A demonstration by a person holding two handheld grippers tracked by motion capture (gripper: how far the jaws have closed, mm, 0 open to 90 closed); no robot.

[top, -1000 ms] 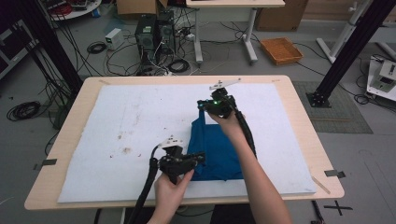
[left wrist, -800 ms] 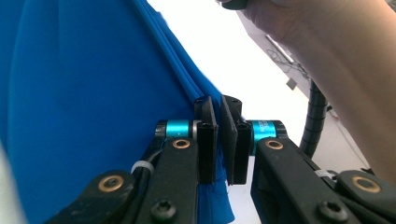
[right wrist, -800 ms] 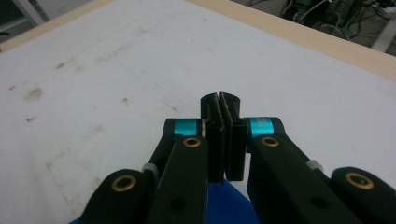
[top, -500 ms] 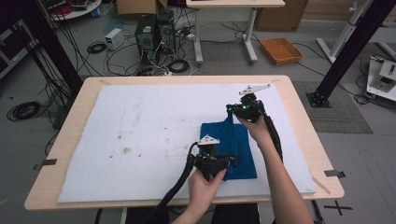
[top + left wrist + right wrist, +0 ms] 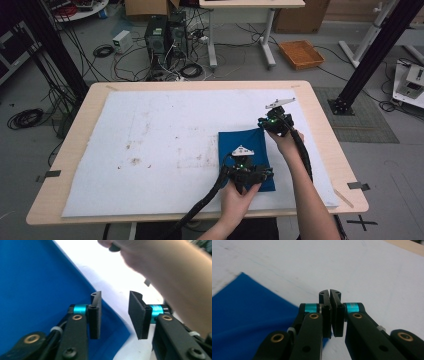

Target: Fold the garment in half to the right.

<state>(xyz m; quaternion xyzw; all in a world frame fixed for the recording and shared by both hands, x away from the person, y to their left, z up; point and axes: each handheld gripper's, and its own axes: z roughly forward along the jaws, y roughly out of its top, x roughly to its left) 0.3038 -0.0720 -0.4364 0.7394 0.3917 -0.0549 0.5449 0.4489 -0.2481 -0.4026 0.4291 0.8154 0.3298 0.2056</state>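
Folding step: blue cloth [image 5: 246, 155] is lying doubled over, right of the surface [image 5: 150, 145] centre. Left claw [image 5: 115, 315] has just been opening, nothing between its pads. Right claw [image 5: 329, 313] is pinching the cloth's corner; release likely next.

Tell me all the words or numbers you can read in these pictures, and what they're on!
None can be read.
The blue cloth is plain.
The white mat has only brown stains, no writing.
The computer towers on the floor are too small and blurred to show any brand.
The black cross of tape on the floor is a mark, not a letter.
The cardboard boxes show no legible print.
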